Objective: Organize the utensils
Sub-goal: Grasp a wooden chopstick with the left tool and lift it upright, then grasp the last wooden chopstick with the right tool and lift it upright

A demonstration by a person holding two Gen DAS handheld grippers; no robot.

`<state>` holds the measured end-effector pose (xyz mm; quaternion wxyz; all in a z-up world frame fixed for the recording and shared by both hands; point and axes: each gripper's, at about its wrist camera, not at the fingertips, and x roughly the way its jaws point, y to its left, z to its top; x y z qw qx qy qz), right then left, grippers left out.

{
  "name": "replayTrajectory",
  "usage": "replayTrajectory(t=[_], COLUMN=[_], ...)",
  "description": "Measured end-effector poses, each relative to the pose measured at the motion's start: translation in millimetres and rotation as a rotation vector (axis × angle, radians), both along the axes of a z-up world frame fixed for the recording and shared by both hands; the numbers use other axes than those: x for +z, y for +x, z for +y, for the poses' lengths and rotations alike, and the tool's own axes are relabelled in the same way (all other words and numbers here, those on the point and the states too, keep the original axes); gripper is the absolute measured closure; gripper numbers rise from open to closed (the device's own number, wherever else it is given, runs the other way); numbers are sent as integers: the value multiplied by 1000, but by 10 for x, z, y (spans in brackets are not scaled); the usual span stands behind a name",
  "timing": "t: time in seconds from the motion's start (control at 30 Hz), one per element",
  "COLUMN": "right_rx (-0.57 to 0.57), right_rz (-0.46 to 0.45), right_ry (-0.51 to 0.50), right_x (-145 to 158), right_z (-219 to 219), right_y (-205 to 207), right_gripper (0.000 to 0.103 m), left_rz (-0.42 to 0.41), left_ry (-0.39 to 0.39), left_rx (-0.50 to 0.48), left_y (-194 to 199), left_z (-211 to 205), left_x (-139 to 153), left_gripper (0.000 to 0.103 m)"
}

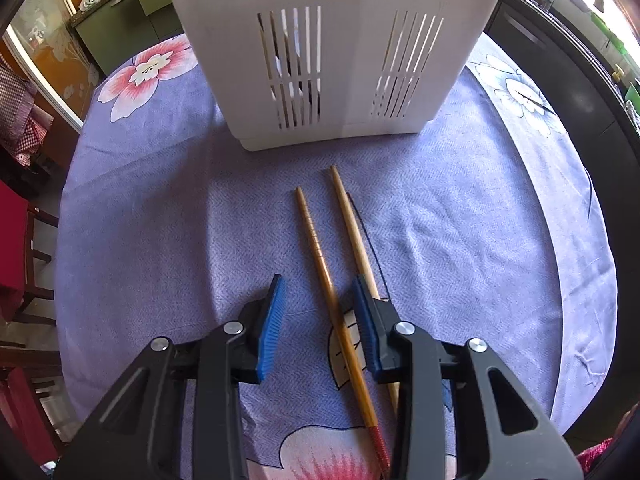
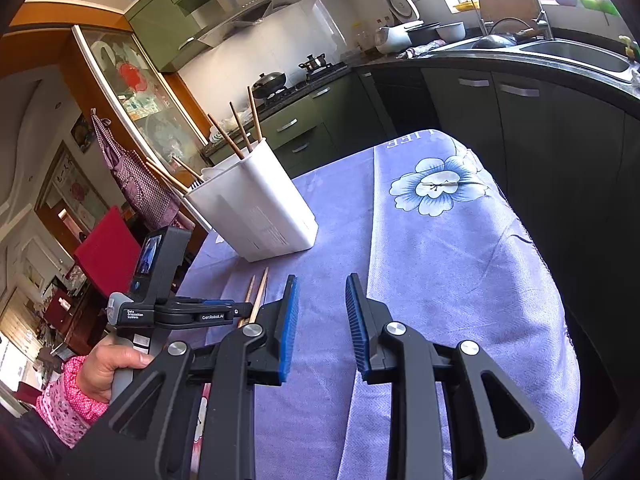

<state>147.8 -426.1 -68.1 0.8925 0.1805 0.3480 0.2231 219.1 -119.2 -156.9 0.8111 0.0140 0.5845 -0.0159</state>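
Two wooden chopsticks lie side by side on the purple flowered tablecloth (image 1: pixel 160 220). The darker chopstick (image 1: pixel 316 248) runs between the blue pads of my left gripper (image 1: pixel 319 284), nearer the right pad, and neither pad presses on it. The paler chopstick (image 1: pixel 350 220) passes under the right finger. Just beyond their tips stands a white slotted utensil holder (image 1: pixel 320 60). In the right wrist view the holder (image 2: pixel 260 208) carries several upright chopsticks. My right gripper (image 2: pixel 323 280) hovers open over bare cloth, right of the lying chopsticks (image 2: pixel 259 292), with nothing between its fingers.
A hand (image 2: pixel 108 364) in a pink sleeve holds the left gripper's handle at the lower left. Dark kitchen cabinets (image 2: pixel 520 128) and a sink (image 2: pixel 572 56) run along the table's right edge. A red chair (image 2: pixel 108 252) stands to the left, beyond the table edge.
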Motion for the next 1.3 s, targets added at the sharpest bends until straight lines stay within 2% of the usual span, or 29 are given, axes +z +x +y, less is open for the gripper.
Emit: replayTrajectory(t=[0.17,0.3,0.4,0.67,0.7,0.77,1.03,1.2,1.3], right_rx=[4,4,10,34,39,56,222,311,312], right_rz=[3,9,17,50,62,88,94,119,147], right_ry=[-2,-5,-14,-94,-123,-183,-400,-518,-562], right_x=[-11,-21,-30,-57,-82,-146,-416,-591,-681], right_z=[15,4,37,248,302,463,1522,2148,2343], right_y=[1,16,34,178,217,316,637,841,952], right_gripper=[77,77,77,77,73,68,68,68,70], left_rz=[-17,-14,-50,-230,-259,-316,-484,-518,-525], left_ry=[-3,-42,-56,-97,-100,-112,-107,-116,-131], left_rx=[-32,-11,-1,16,20,29,48,45,44], left_y=[-11,-29,-48,-418,-496,-655,-1213,-1357,-1392], left_z=[-79,7,118,470,520,634,877,936,977], left_x=[10,20,118,734,818,956,1184,1200,1212], left_gripper=[94,97,97,97,97,97,97,97,97])
